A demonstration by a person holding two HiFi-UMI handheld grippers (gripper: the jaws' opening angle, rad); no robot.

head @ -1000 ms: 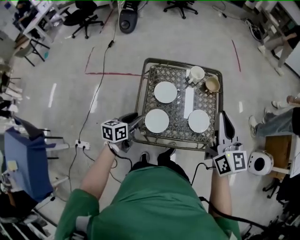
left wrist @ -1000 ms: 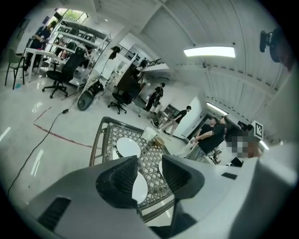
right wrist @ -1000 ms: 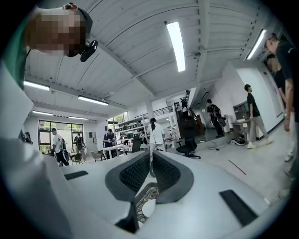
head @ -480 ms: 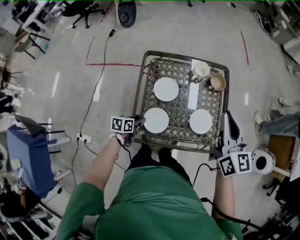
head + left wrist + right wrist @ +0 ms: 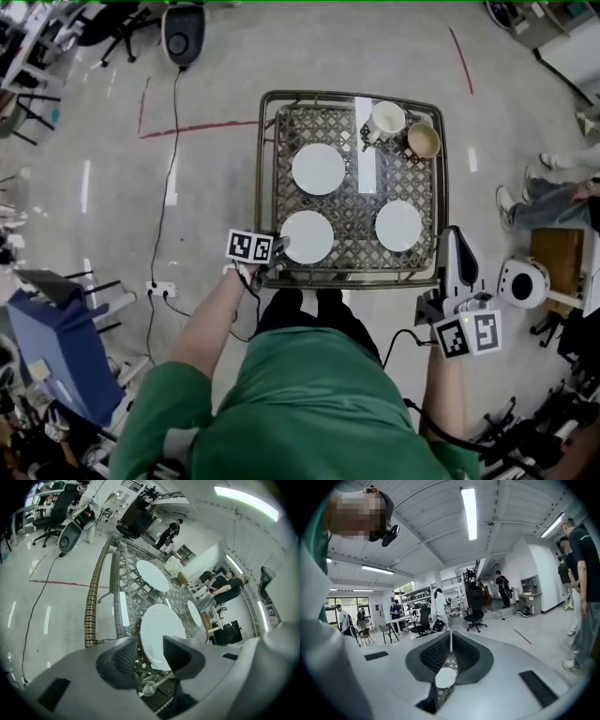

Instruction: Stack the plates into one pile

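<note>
table (image 5: pixel 260 178): three plates (image 5: pixel 318 169) apart | floor (image 5: pixel 216 206): red tape (image 5: pixel 197 129) | left gripper (image 5: pixel 278 251): just opened, released | right gripper (image 5: pixel 453 239): clenched, empty

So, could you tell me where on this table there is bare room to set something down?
The table top is bare in the middle, between the far plate, the near left plate and the near right plate, and between that plate and the tan cup. The far right corner is crowded: the white cup sits beside the tan one.
</note>
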